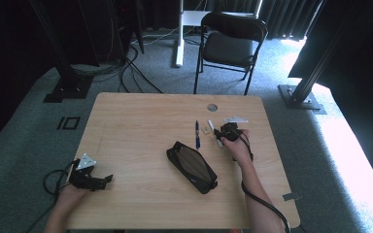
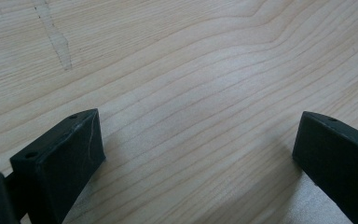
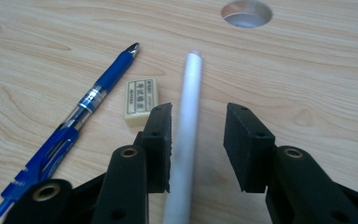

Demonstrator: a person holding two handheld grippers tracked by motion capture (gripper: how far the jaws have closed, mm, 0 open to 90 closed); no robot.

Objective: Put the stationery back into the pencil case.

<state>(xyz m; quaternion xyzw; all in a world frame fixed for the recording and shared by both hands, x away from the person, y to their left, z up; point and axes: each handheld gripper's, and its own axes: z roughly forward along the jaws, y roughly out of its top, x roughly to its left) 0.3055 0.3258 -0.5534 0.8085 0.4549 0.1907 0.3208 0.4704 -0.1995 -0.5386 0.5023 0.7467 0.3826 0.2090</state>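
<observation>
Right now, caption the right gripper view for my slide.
Right hand-held gripper straddles a white pen, jaws not yet clamped.

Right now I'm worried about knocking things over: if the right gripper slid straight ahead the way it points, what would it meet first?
Probably nothing new: the right gripper already straddles the white pen. Beyond the pen's tip lies bare table, with the round hole slightly right.
</observation>
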